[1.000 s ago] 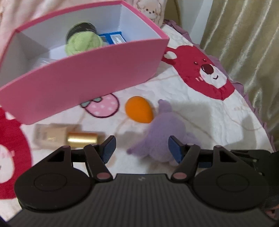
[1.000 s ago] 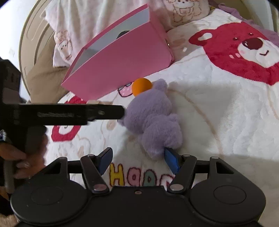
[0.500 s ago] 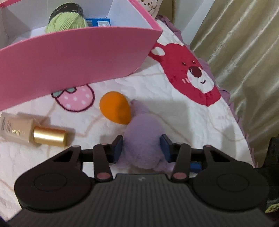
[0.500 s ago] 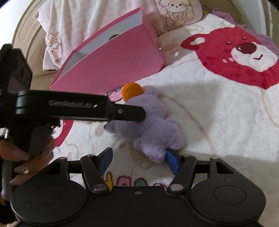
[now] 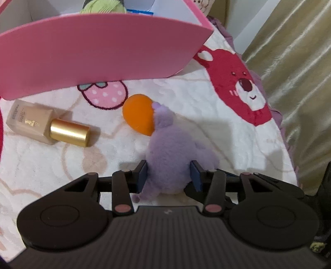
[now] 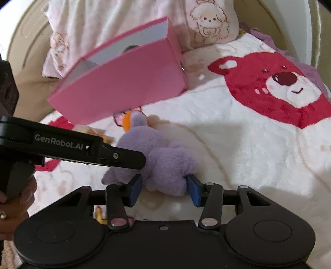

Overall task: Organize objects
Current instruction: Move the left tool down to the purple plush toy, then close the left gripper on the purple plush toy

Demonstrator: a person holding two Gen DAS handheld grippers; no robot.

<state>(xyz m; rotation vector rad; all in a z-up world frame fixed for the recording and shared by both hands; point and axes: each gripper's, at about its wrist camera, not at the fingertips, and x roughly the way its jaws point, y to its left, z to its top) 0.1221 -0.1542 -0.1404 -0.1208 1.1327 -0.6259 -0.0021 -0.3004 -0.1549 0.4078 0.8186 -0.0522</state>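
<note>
A purple plush toy (image 5: 171, 157) lies on the white bear-print blanket. My left gripper (image 5: 169, 175) is shut on its body, both blue pads pressed into the fur. In the right wrist view the plush toy (image 6: 157, 157) sits with one end between the pads of my right gripper (image 6: 164, 189), which has narrowed around it; whether the pads press it is unclear. The left gripper's arm (image 6: 72, 149) crosses in from the left. An orange makeup sponge (image 5: 139, 113) touches the toy's far end. A foundation bottle (image 5: 47, 128) with a gold cap lies to the left.
A pink open box (image 5: 103, 49) stands behind, holding a green yarn ball (image 5: 103, 7) and a blue item (image 5: 138, 11); it also shows in the right wrist view (image 6: 124, 82). Gold curtains (image 5: 293, 62) hang at the right. Pillows (image 6: 124, 24) lie beyond the box.
My left gripper moved forward over the plush toy and closed on it. My right gripper moved in and narrowed around the toy's near end.
</note>
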